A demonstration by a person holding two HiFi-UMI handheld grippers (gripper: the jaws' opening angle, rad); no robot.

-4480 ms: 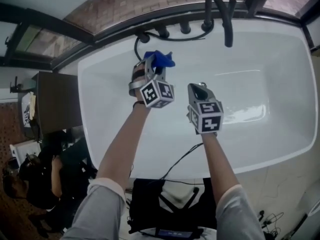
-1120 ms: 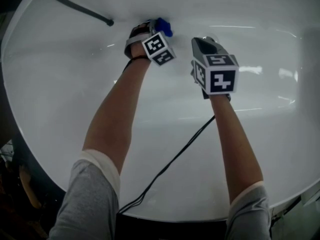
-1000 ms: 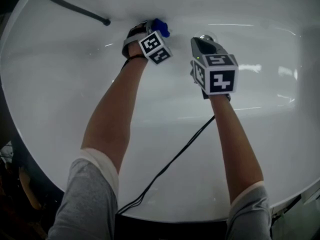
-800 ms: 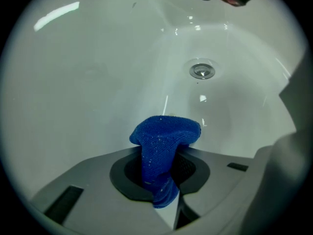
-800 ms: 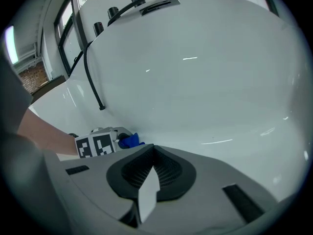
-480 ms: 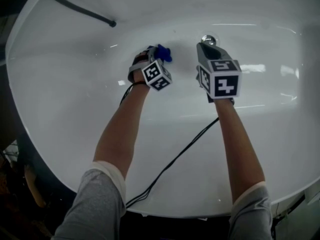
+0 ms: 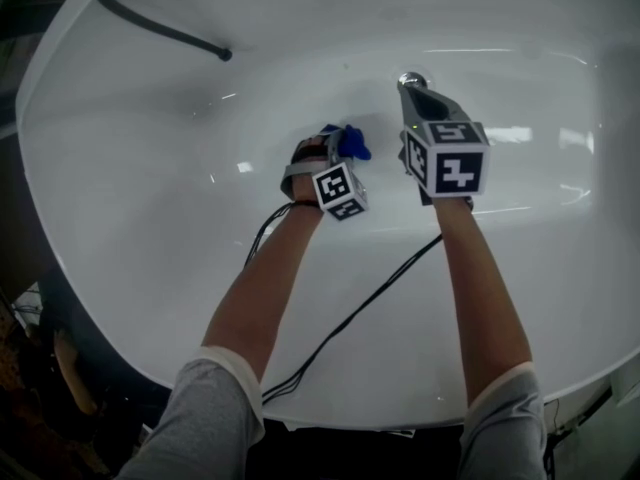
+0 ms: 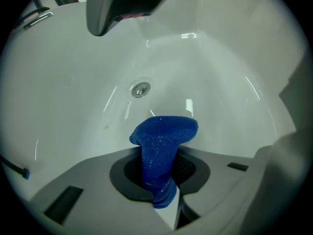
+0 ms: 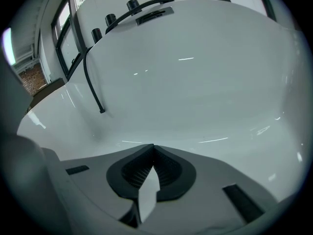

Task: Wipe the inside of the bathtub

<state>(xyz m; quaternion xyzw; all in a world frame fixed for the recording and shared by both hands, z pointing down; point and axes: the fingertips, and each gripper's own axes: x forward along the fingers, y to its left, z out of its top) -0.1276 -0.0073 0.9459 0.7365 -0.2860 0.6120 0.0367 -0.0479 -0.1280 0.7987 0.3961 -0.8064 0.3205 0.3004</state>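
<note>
The white bathtub (image 7: 140, 168) fills the head view. My left gripper (image 7: 335, 156) is shut on a blue cloth (image 7: 353, 143), low in the tub's bowl. In the left gripper view the blue cloth (image 8: 162, 141) sticks up from between the closed jaws, with the round metal drain (image 8: 140, 89) beyond it. My right gripper (image 7: 418, 96) is to the right of the left one, shut and holding nothing, its tip near the drain (image 7: 411, 78). The right gripper view shows the jaws (image 9: 153, 153) meeting at the tips over the tub wall (image 9: 195, 82).
A black hose (image 7: 150, 28) hangs down the tub's far left wall; the right gripper view shows the same hose (image 9: 93, 80) below black tap fittings (image 9: 115, 13) on the rim. A black cable (image 7: 350, 313) trails from the grippers over the near rim.
My left gripper with the blue cloth has slid down and to the right along the tub wall into the bowl. The right gripper has stayed nearly in place by the drain.
</note>
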